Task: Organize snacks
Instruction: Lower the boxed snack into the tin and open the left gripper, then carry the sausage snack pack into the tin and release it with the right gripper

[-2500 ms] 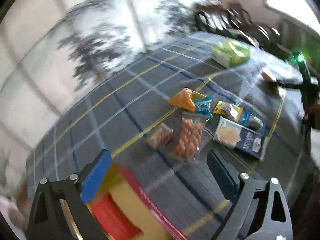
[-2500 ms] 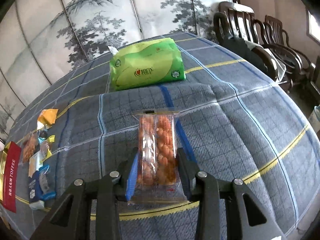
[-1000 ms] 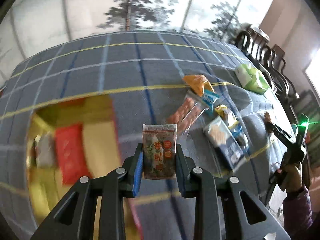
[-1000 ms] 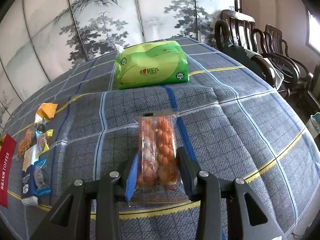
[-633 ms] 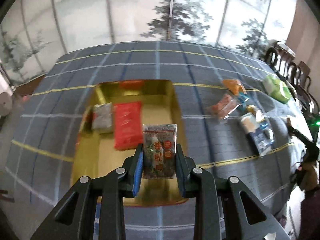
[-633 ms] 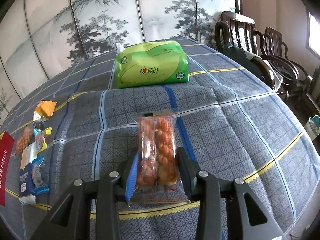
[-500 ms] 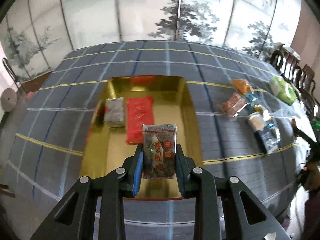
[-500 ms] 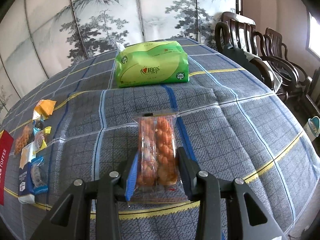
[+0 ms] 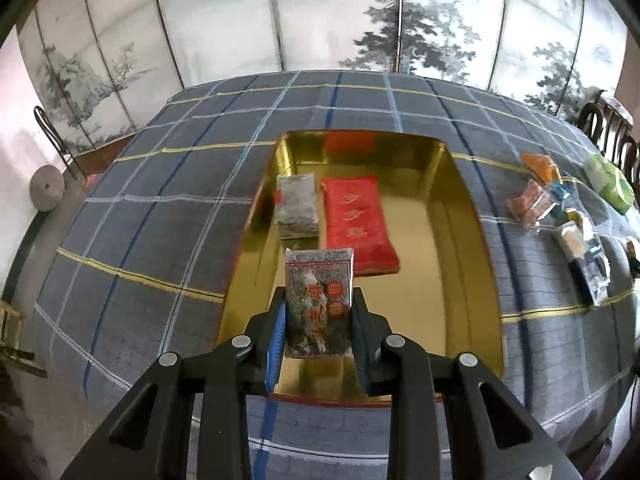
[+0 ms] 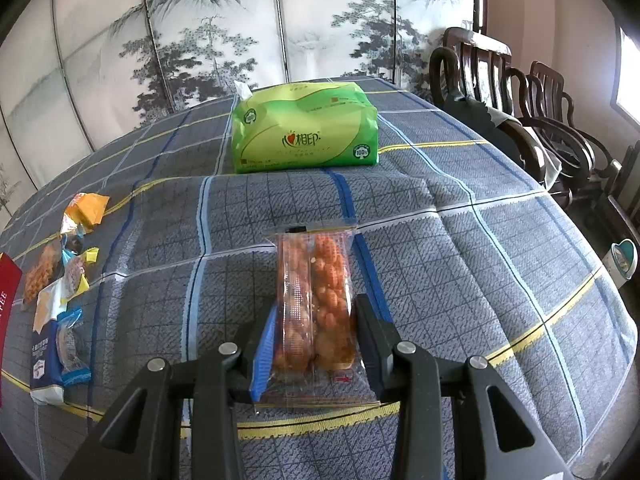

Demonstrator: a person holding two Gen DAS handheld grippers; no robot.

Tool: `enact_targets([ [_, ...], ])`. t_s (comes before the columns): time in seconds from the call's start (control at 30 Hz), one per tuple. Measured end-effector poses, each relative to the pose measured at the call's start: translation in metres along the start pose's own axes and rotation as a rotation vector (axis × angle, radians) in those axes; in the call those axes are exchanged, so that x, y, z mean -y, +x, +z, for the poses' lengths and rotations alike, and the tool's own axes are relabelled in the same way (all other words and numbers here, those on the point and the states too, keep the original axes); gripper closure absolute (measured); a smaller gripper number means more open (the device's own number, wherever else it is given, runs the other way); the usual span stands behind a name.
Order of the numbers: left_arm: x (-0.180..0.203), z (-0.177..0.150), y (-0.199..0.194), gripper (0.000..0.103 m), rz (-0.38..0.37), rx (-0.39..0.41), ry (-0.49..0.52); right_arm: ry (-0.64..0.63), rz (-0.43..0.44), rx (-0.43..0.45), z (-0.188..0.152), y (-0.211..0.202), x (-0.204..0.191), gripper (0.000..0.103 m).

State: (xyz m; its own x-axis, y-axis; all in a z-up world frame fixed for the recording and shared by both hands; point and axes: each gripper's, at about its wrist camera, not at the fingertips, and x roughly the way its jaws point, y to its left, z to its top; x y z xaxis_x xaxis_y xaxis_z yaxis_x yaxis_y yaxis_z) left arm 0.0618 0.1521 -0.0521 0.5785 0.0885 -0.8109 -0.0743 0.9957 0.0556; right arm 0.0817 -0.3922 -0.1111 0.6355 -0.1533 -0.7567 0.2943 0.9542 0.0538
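Left gripper (image 9: pixel 319 322) status: I have its two fingers clamped on the sides of a small grey packet with red characters (image 9: pixel 319 302), held upright above the near end of the gold tray (image 9: pixel 456 280). The blue pad on the left finger (image 9: pixel 275 350) presses against the packet's side. Inside the tray, a grey wrapped block (image 9: pixel 296 211) lies toward the far left and a red packet with gold characters (image 9: pixel 357 222) lies just beside it on the right; the two appear close, but I cannot tell whether they touch. The tray rests on the blue-grey plaid tablecloth (image 9: pixel 160 208).

To the right of the tray, well apart from it, a row of loose snacks (image 9: pixel 560 216) lies on the cloth, with a green tissue pack (image 9: pixel 610 184) beyond them.

Right gripper (image 10: pixel 316 330) status: I have its fingers closed on a clear bag of orange twisted snacks (image 10: pixel 316 300), gripped at the lower half, with the bag's top end pointing away from the camera. Whether the bag rests on the cloth or is held just above it, I cannot tell. The green tissue pack (image 10: pixel 306 134) sits farther along the table, directly ahead. At the left edge of this view, the loose snacks (image 10: pixel 60 280) lie in a line, and a red strip of the tray edge (image 10: pixel 8 292) shows beside them. Dark wooden chairs (image 10: pixel 520 92) stand past the table's right side.
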Motion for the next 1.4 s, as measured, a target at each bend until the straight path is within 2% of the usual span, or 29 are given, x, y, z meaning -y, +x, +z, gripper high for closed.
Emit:
enact_targets([
  [0.6, -0.020, -0.004, 0.028, 0.077, -0.002, -0.054, -0.042, 0.000, 0.000, 0.000, 0.000, 0.000, -0.001, 0.065],
  [0.83, -0.018, -0.003, 0.033, 0.077, 0.031, -0.045, -0.026, -0.001, -0.001, -0.001, 0.000, -0.001, -0.001, 0.065],
  [0.97, -0.019, -0.002, 0.030, 0.075, 0.051, -0.013, -0.022, 0.000, 0.001, -0.001, 0.000, -0.001, -0.001, 0.065],
  [1.03, -0.019, -0.001, 0.025, 0.068, 0.066, 0.016, -0.019, 0.001, 0.002, -0.001, 0.000, -0.001, -0.001, 0.065],
  [1.13, -0.018, 0.000, 0.017, 0.058, 0.049, 0.045, -0.018, 0.009, 0.012, -0.002, 0.000, 0.000, 0.000, 0.066],
  [1.27, -0.014, 0.000, 0.002, 0.038, 0.085, 0.116, -0.003, 0.009, 0.023, -0.019, 0.002, -0.001, 0.003, 0.066],
  [1.4, -0.012, 0.001, -0.009, 0.034, 0.089, 0.150, 0.000, 0.019, 0.044, -0.034, 0.001, -0.004, 0.007, 0.066],
])
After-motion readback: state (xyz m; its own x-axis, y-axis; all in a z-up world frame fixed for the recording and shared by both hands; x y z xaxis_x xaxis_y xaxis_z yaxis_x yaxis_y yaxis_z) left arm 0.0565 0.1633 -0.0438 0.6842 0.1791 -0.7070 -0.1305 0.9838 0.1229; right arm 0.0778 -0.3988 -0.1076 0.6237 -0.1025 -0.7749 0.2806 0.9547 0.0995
